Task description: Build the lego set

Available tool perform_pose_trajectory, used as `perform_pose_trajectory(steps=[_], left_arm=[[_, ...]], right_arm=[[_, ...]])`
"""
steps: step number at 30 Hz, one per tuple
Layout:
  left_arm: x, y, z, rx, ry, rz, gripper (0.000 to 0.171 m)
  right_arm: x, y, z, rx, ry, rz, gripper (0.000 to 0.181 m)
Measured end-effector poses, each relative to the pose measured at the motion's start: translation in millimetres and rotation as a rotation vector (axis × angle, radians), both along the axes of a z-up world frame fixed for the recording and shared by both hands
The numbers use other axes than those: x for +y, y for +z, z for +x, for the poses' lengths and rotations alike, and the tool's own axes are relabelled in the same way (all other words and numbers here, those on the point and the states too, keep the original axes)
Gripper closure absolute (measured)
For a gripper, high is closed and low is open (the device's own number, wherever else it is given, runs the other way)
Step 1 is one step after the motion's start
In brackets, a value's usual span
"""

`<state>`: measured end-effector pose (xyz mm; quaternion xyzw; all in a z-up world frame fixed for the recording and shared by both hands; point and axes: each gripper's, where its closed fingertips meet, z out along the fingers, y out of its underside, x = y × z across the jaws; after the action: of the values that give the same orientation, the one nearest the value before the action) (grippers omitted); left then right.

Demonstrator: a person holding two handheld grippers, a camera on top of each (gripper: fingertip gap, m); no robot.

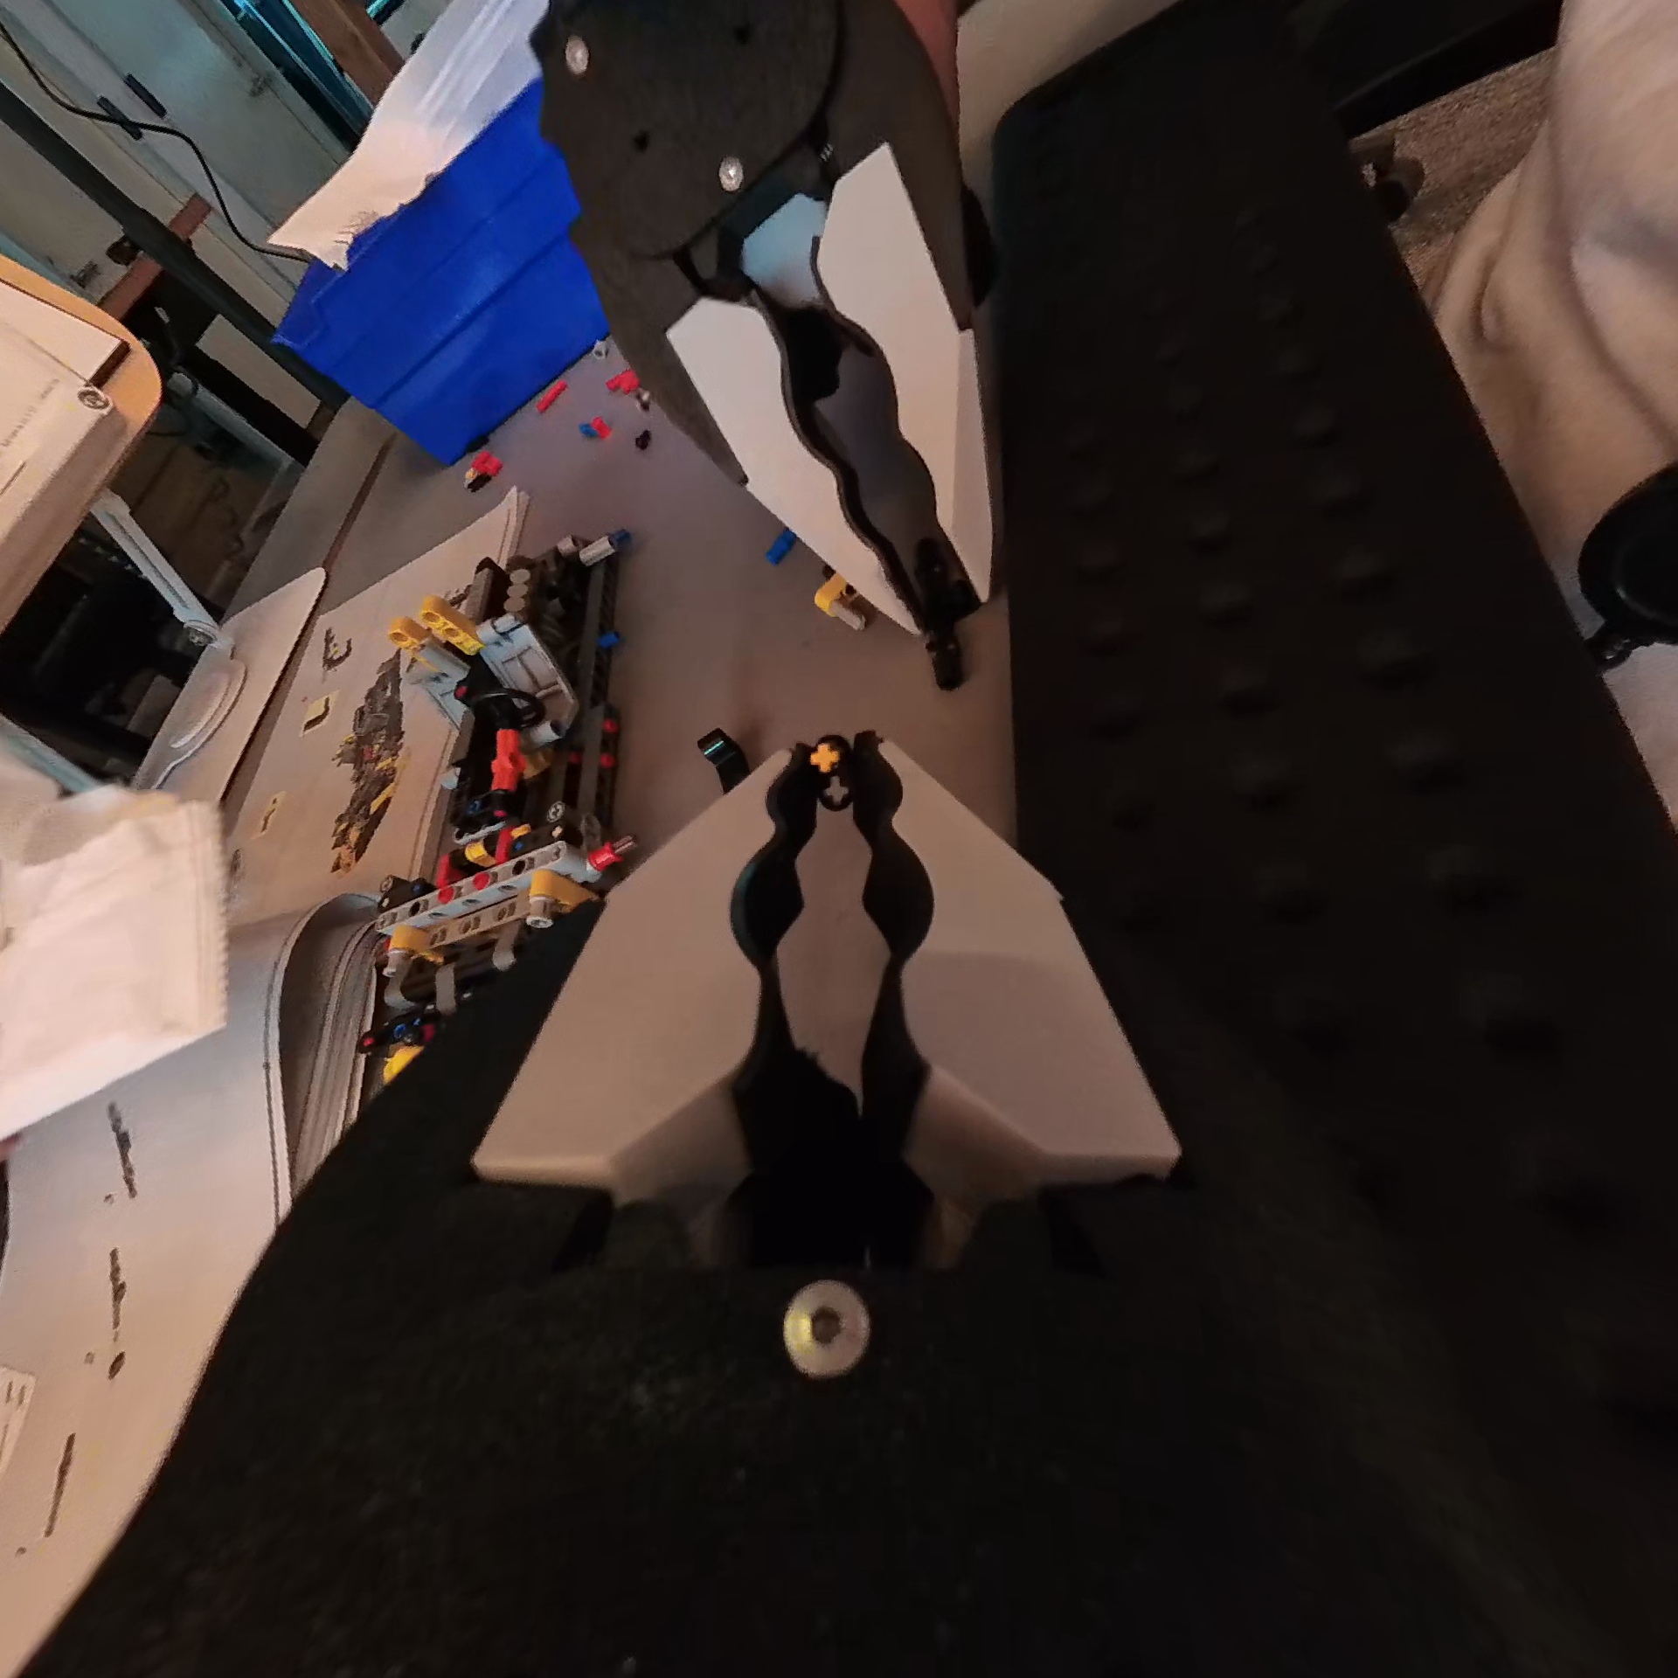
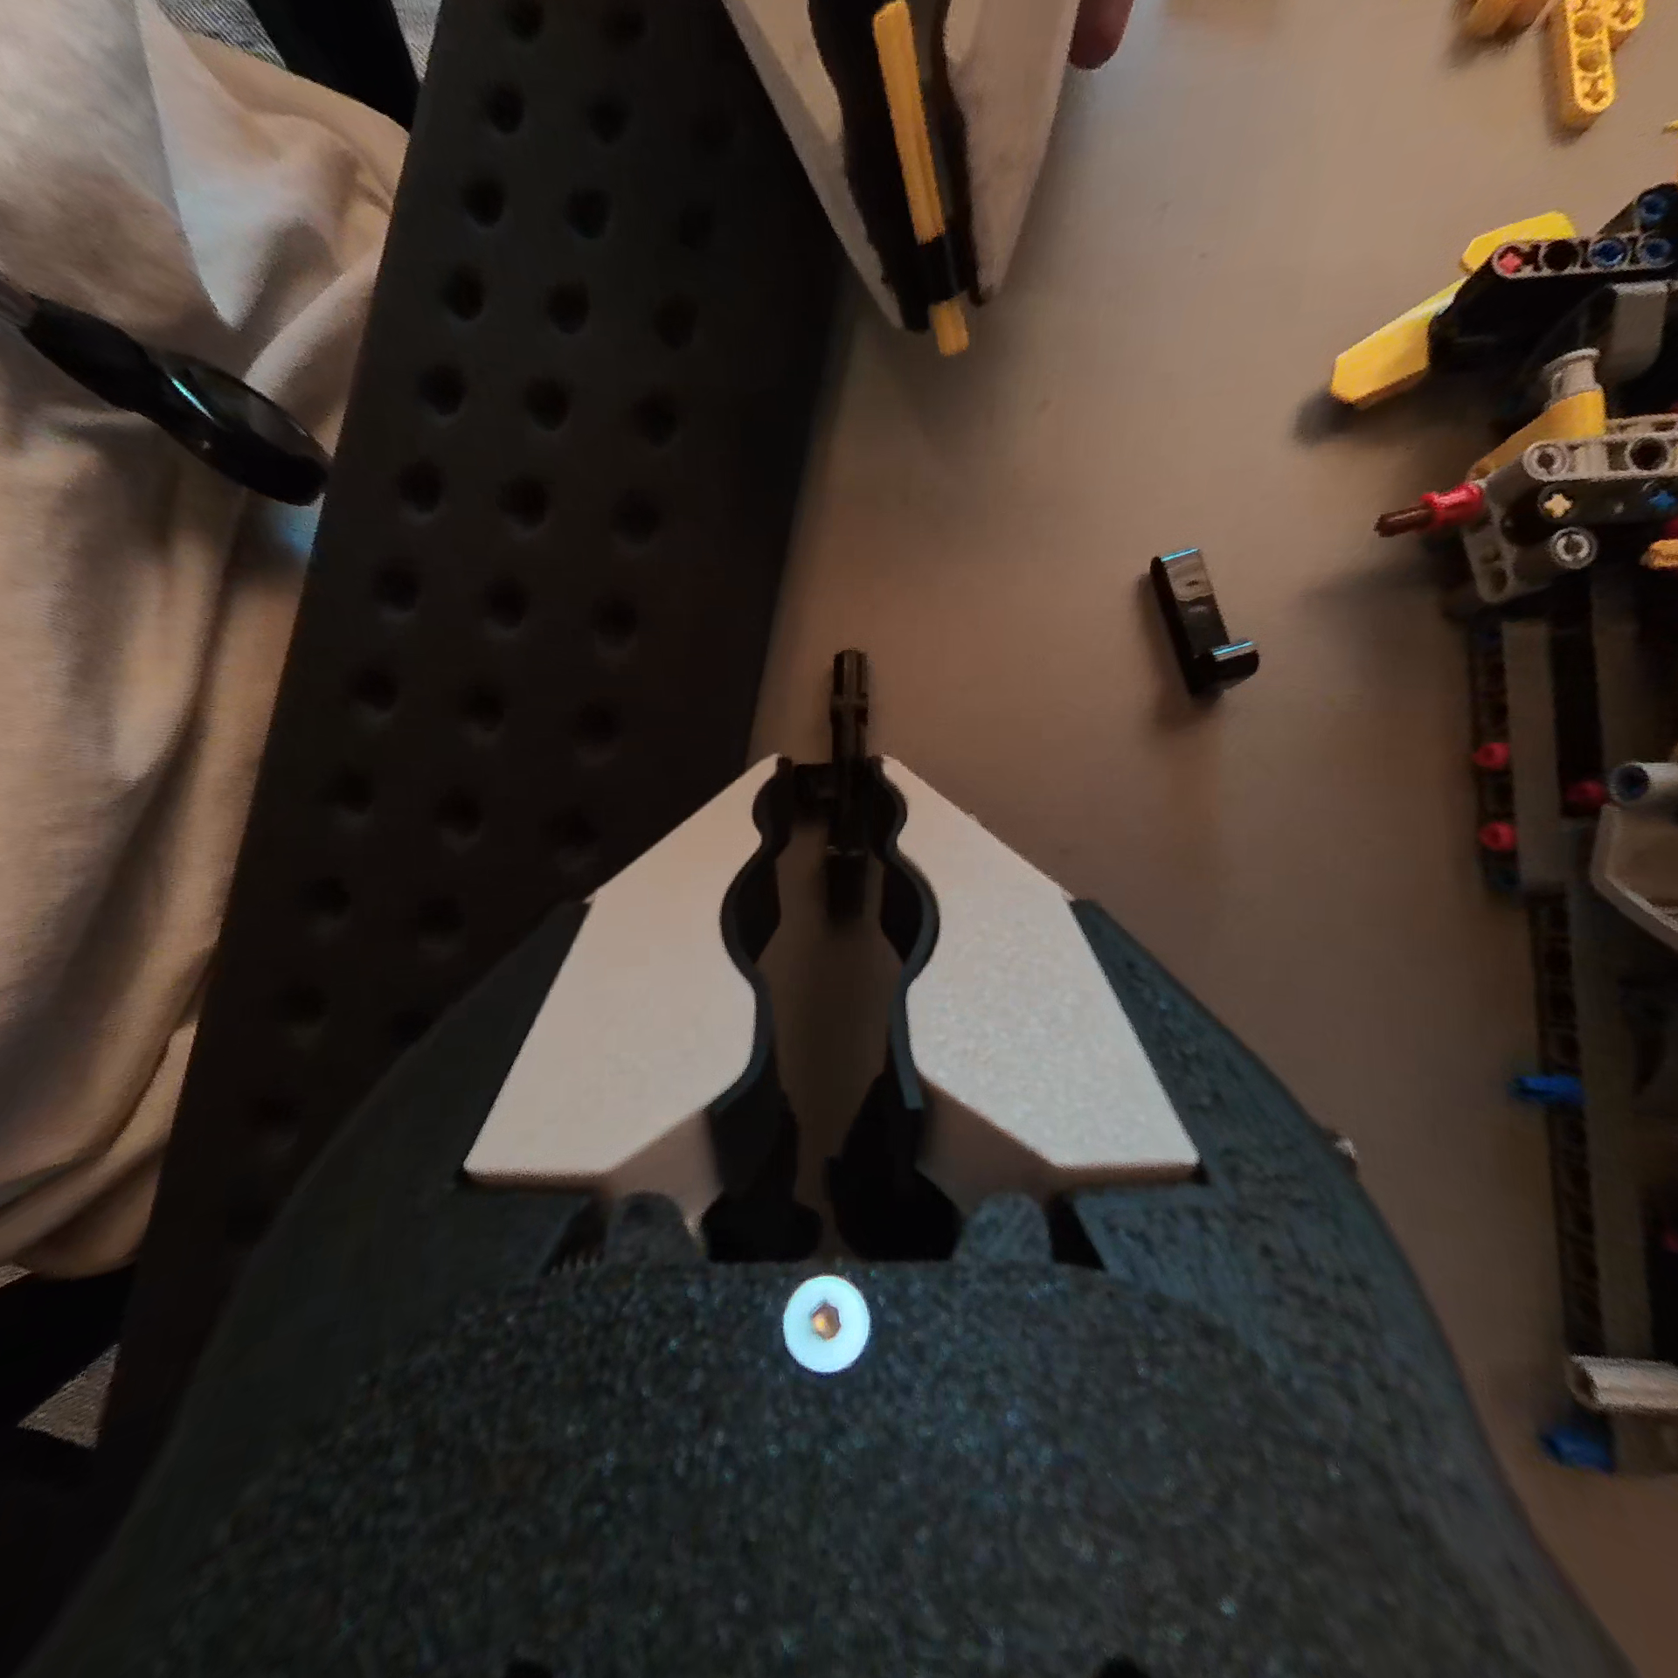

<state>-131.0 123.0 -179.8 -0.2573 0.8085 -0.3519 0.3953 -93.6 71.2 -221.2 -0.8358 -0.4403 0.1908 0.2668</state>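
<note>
Left claw [image 1: 831,758] pinches yellow axle [image 1: 824,755], seen end-on, long axis along fingers. Right claw [image 2: 840,772] pinches black pin [image 2: 849,726], pointing forward. Both held above counter [image 2: 1044,508]; half-built model [image 1: 518,754] lies far left, nearer left claw.

The place looked like an office or lab workroom put to use as a building bench. A plain beige counter [image 1: 726,654] carried a half-built lego model [image 1: 518,754] lying beside an open instruction booklet [image 1: 363,726], with small loose bricks [image 1: 581,413] scattered near a blue plastic storage bin [image 1: 454,300]. Behind the bin stood pale cabinet fronts [image 1: 136,109] with a black cable [image 1: 182,145] trailing across them. A black perforated chair back [image 2: 545,454] rose beside the counter edge.
</note>
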Motion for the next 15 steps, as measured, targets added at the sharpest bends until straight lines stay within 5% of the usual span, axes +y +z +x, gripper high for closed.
perform_pose_trajectory(steps=[6,15], left_arm=[[13.4,11.2,6.8,0.005,0.077,-0.099,0.166],[35.4,82.4,30.6,-0.064,0.106,-0.541,0.166]], right_arm=[[14.3,4.1,11.9,-0.055,-0.060,0.116,0.166],[89.7,99.2,56.2,0.006,-0.348,0.595,0.167]])
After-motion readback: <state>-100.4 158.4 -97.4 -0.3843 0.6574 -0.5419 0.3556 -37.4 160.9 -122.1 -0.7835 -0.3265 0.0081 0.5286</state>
